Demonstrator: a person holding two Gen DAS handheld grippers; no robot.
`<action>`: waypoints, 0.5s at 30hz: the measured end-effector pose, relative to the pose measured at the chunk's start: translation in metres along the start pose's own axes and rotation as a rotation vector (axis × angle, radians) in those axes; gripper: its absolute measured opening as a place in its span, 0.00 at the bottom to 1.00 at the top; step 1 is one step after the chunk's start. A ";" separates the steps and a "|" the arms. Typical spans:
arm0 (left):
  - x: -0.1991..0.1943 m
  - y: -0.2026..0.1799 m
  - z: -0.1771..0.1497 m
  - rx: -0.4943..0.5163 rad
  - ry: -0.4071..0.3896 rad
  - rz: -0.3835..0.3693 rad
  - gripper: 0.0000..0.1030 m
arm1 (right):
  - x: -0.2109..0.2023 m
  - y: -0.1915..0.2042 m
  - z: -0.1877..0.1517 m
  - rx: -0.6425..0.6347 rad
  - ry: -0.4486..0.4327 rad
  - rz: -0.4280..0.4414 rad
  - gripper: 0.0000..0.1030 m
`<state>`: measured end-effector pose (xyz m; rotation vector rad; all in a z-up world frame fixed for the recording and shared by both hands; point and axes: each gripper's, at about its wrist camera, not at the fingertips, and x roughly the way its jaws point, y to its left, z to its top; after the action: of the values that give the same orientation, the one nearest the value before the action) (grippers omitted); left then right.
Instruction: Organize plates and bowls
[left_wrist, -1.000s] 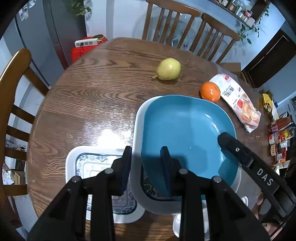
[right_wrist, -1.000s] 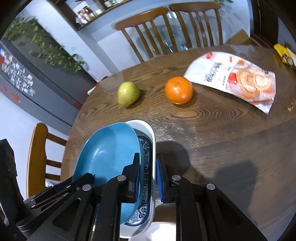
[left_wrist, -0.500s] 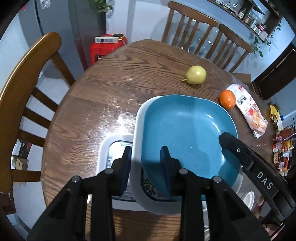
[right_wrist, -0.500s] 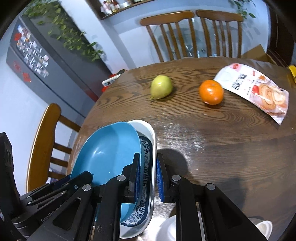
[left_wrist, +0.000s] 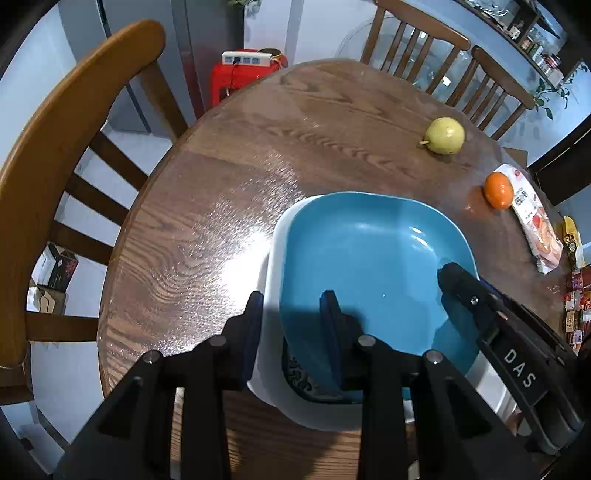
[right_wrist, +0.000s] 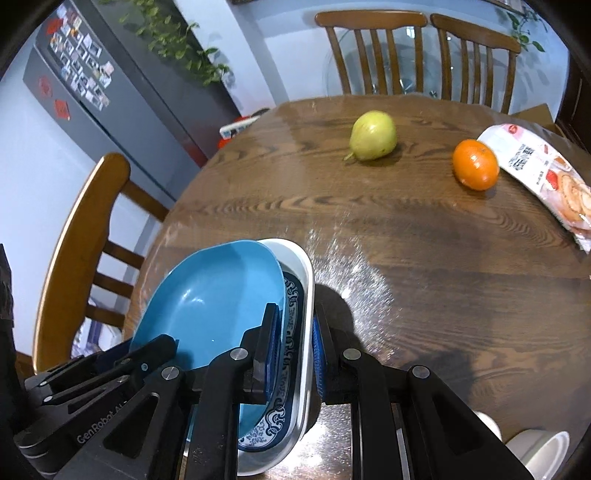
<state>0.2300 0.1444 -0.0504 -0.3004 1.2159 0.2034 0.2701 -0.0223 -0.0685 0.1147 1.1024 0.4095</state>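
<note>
Since a second ago the stacked dishes have travelled toward the tabletop's (left_wrist: 236, 192) edge near the curved-back wooden chair (left_wrist: 62, 133); the patterned white tray seen beneath them then is now out of sight. The left tool (left_wrist: 291, 314) pinches the near rims of the white rectangular dish with blue patterned border (right_wrist: 304, 295) and the glossy blue square plate (left_wrist: 369, 258) nested in it. The right tool (right_wrist: 293, 332) pinches the white dish's side wall. A yellow-green pear (right_wrist: 373, 136) and an orange (right_wrist: 475, 164) lie well apart from them.

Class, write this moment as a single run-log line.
left gripper: jaws shut on dish stack rim | right gripper: jaws shut on opposite rim | stack: blue dish in white patterned dish | above table
</note>
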 end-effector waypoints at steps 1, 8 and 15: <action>0.003 0.002 0.000 -0.002 0.006 0.002 0.28 | 0.002 0.001 -0.001 -0.002 -0.001 0.001 0.18; 0.014 0.009 -0.006 -0.006 0.022 0.022 0.28 | 0.020 0.010 -0.009 -0.028 0.028 -0.010 0.18; 0.023 0.019 -0.008 -0.020 0.030 0.009 0.29 | 0.024 0.017 -0.015 -0.051 0.018 -0.023 0.18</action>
<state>0.2248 0.1594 -0.0771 -0.3160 1.2457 0.2198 0.2616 0.0006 -0.0910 0.0529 1.1090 0.4182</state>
